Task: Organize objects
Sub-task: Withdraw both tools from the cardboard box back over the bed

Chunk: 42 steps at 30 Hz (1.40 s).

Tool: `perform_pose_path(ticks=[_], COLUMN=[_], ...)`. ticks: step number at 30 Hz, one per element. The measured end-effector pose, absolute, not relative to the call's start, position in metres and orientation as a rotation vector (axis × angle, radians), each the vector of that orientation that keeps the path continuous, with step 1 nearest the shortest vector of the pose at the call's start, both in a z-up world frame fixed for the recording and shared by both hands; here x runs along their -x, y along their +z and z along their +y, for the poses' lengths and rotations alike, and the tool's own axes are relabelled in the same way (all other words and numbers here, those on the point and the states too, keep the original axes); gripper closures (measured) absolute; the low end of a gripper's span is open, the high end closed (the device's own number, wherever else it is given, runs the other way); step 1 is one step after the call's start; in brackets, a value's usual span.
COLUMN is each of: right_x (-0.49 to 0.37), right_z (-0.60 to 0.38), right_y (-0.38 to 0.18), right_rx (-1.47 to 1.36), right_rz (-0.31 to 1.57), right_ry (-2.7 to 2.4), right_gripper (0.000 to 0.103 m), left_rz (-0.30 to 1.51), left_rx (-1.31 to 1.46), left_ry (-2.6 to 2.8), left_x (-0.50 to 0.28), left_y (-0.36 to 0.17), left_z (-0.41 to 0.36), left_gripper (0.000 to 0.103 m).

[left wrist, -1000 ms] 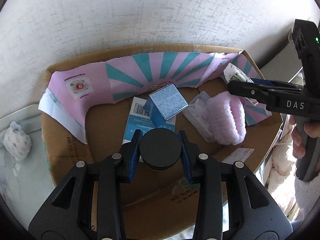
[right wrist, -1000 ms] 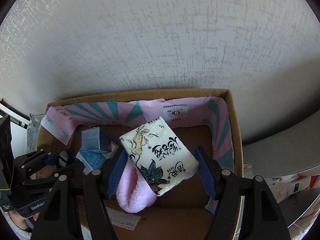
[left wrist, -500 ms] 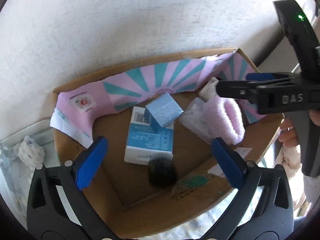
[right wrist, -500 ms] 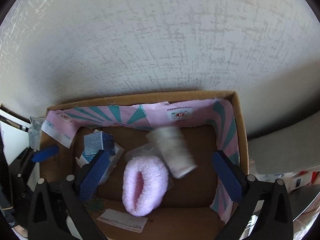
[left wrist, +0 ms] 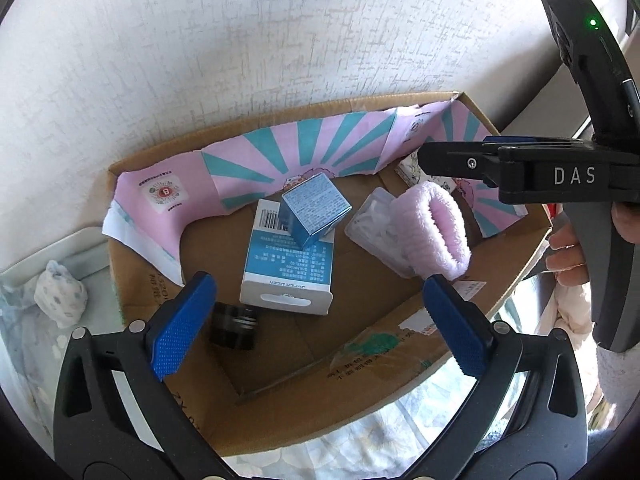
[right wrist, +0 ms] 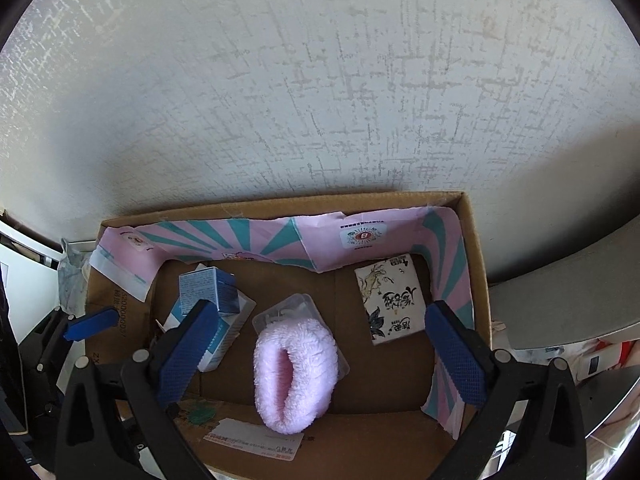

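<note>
The black round jar [left wrist: 233,326] lies on its side on the floor of the cardboard box [left wrist: 404,364], in the near left corner, just beside the white and blue carton [left wrist: 286,268]. The printed tissue packet [right wrist: 390,304] lies flat in the far right corner, near the pink lining paper [right wrist: 448,276]. Between them you have the pink fluffy band [right wrist: 296,374] resting on a clear plastic packet [right wrist: 288,314], and a small blue box [left wrist: 316,210] sitting on top of the carton.

Your left tongs [left wrist: 318,322] stand wide open with nothing between the pads; their jaws have just been opening, and the jar is below them, free. Your right tongs [right wrist: 322,354] are also wide open and empty, above the pink band.

Both releases look finished, so I think the step now is to take the tongs out of the box. Lift each one straight up before you move it sideways, because the left pad [left wrist: 182,326] is close to the jar, and a round jar on its side can roll if you touch it. The right pad [right wrist: 456,354] is near the lining paper; do not catch its edge. Keep the two tongs apart as you leave, since they are close to each other over the box.
</note>
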State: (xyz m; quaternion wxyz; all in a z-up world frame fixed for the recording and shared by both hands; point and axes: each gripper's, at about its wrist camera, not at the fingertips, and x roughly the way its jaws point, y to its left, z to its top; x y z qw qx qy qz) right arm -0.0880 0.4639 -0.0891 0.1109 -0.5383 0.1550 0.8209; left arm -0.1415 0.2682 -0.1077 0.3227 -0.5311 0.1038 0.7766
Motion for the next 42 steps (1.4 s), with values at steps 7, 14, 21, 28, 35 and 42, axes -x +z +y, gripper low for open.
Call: perform_pose_path(ticks=[7, 14, 21, 28, 35, 42], right_x=[0.08, 0.067, 0.051, 0.027, -0.001, -0.023], right_z=[0.465, 0.453, 0.43, 0.406, 0.373, 0.35], right_y=[-0.073, -0.05, -0.036, -0.02, -0.002, 0.013], right_rx=[1.566, 1.532, 1.469, 1.37, 1.286, 1.186], right_rz=[0.447, 0.4, 0.372, 0.336, 0.256, 0.245], right_ry=[2.416, 2.454, 2.49, 2.518, 2.548, 2.586], right_gripper=[0.0, 0.0, 0.0, 0.0, 0.0, 0.0], left_rz=[0.29, 0.292, 0.237, 0.172, 0.154, 0.147], left_rx=[1.348, 1.301, 1.246, 1.2, 1.158, 1.117], left_ry=[2.068, 2.099, 2.134, 2.174, 2.219, 2.282], left_x=[0.131, 0.121, 0.108, 0.094, 0.08, 0.064], left_y=[-0.088, -0.072, -0.049, -0.031, -0.02, -0.009], left_z=[0.26, 0.246, 0.224, 0.194, 0.161, 0.126], left_gripper=[0.0, 0.0, 0.0, 0.0, 0.0, 0.0])
